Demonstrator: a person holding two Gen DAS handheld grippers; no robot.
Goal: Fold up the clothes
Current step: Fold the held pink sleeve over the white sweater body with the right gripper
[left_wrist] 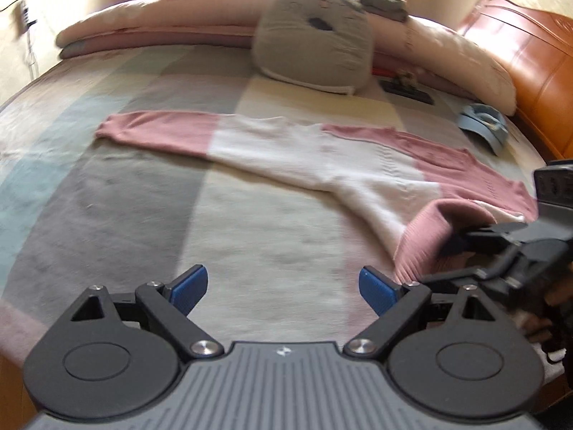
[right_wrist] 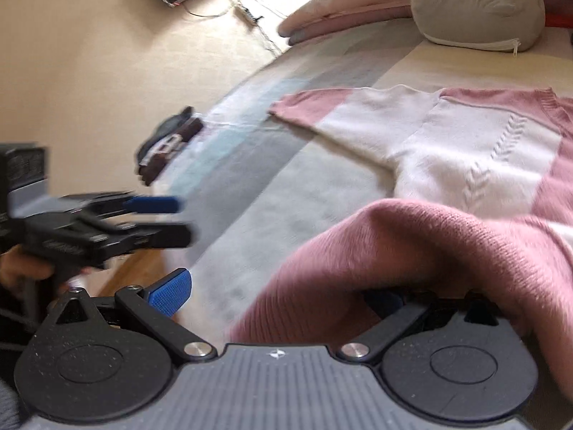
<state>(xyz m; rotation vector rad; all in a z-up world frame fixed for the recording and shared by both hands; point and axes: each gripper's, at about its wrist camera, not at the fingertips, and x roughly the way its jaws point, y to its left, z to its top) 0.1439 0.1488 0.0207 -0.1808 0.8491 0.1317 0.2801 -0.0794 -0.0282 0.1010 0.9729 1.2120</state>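
Note:
A pink and white knit sweater (left_wrist: 322, 157) lies spread on the bed, one sleeve stretched to the left. My left gripper (left_wrist: 283, 286) is open and empty, above the bedspread just short of the sweater's pink ribbed hem (left_wrist: 426, 240). My right gripper (right_wrist: 275, 297) is open; the pink hem (right_wrist: 376, 268) is draped over its right finger, which is hidden, while the left blue pad (right_wrist: 170, 292) is bare. The right gripper shows in the left wrist view (left_wrist: 494, 251) at the hem. The left gripper shows in the right wrist view (right_wrist: 143, 215), blurred.
The striped bedspread (left_wrist: 179, 197) covers the bed. A grey cat cushion (left_wrist: 315, 43), pink pillows (left_wrist: 161, 32) and a blue cap (left_wrist: 483, 125) lie beyond the sweater. A wooden headboard (left_wrist: 537, 71) stands at right. A dark bag (right_wrist: 168, 143) sits at the bed's edge.

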